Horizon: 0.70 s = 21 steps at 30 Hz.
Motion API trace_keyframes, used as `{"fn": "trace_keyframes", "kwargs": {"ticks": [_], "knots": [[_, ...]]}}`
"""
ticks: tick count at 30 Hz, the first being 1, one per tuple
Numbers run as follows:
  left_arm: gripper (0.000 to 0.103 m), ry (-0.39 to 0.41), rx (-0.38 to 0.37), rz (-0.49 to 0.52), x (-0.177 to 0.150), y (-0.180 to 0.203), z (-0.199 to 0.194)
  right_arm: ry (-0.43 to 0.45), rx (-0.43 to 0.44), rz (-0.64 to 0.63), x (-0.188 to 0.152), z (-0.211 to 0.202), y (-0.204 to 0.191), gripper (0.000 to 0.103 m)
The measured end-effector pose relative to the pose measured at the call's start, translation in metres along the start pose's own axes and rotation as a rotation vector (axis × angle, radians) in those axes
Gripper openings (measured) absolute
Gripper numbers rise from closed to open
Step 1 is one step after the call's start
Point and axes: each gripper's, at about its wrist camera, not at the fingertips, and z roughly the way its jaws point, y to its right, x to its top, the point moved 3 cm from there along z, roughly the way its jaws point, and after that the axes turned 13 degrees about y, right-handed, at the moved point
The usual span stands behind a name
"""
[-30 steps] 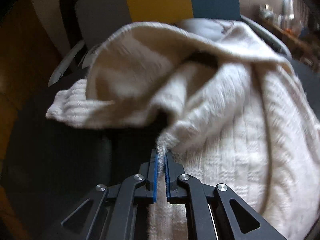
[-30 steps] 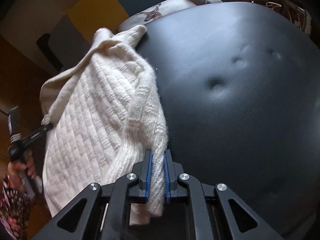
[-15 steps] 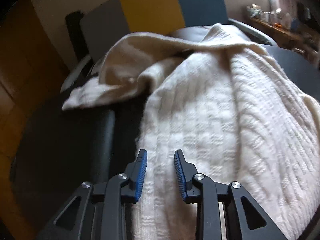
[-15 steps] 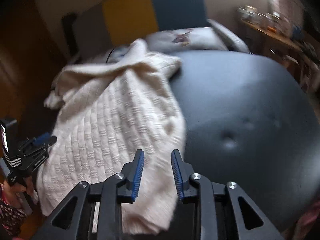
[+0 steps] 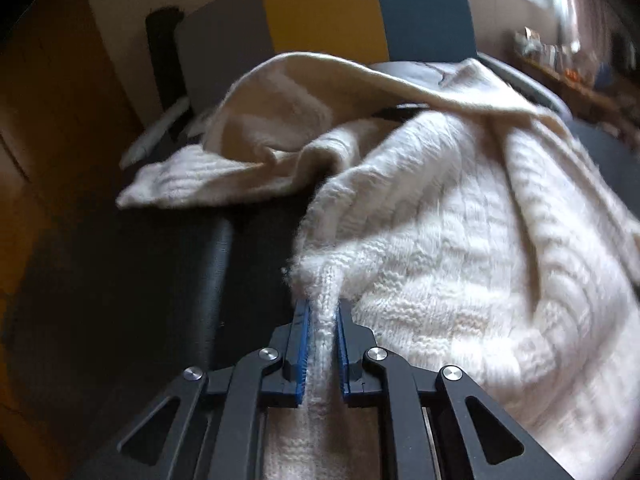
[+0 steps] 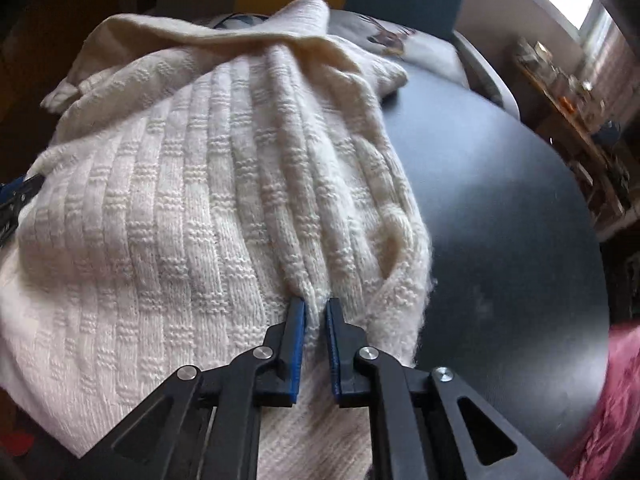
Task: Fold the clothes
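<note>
Between each closing claw's blue ribbed pads (image 5: 304,344) — bunched cream basketweave knit (image 6: 192,208).

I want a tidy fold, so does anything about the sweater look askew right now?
Yes. The cream sweater lies bunched, its far edge flopped over in a loose fold and one corner splayed onto the dark cushion. No damage shows.
</note>
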Motion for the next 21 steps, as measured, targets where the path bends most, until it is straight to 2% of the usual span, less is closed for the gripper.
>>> {"fn": "trace_keyframes", "kwargs": {"ticks": [3, 5, 7, 10, 11, 13, 17, 19, 21], "knots": [[0.018, 0.01, -0.083, -0.072, 0.01, -0.008, -0.001, -0.009, 0.043, -0.008, 0.006, -0.001, -0.001, 0.019], [0.027, 0.036, -0.087, -0.087, 0.017, -0.011, -0.002, -0.026, 0.06, -0.007, 0.017, -0.003, -0.002, 0.023], [0.05, 0.065, -0.081, -0.092, 0.022, -0.014, -0.001, 0.022, 0.089, 0.045, 0.04, -0.014, -0.001, 0.023], [0.057, 0.072, -0.042, -0.083, 0.023, -0.016, 0.015, 0.156, 0.176, 0.053, 0.09, -0.039, -0.018, 0.026], [0.059, 0.056, -0.043, -0.094, 0.021, -0.015, 0.022, 0.198, 0.212, 0.015, 0.111, -0.048, -0.031, 0.026], [0.068, 0.021, -0.04, -0.13, 0.013, -0.019, 0.034, 0.239, 0.244, -0.087, 0.142, -0.053, -0.063, 0.027], [0.083, 0.019, 0.001, -0.135, 0.012, -0.022, 0.037, 0.298, 0.277, -0.316, 0.195, -0.043, -0.134, 0.027], [0.098, -0.006, 0.012, -0.163, 0.01, -0.028, 0.043, 0.305, 0.272, -0.441, 0.222, -0.021, -0.178, 0.027], [0.103, -0.035, -0.015, -0.24, 0.007, -0.04, 0.05, 0.299, 0.237, -0.552, 0.242, 0.0, -0.208, 0.027]]}}
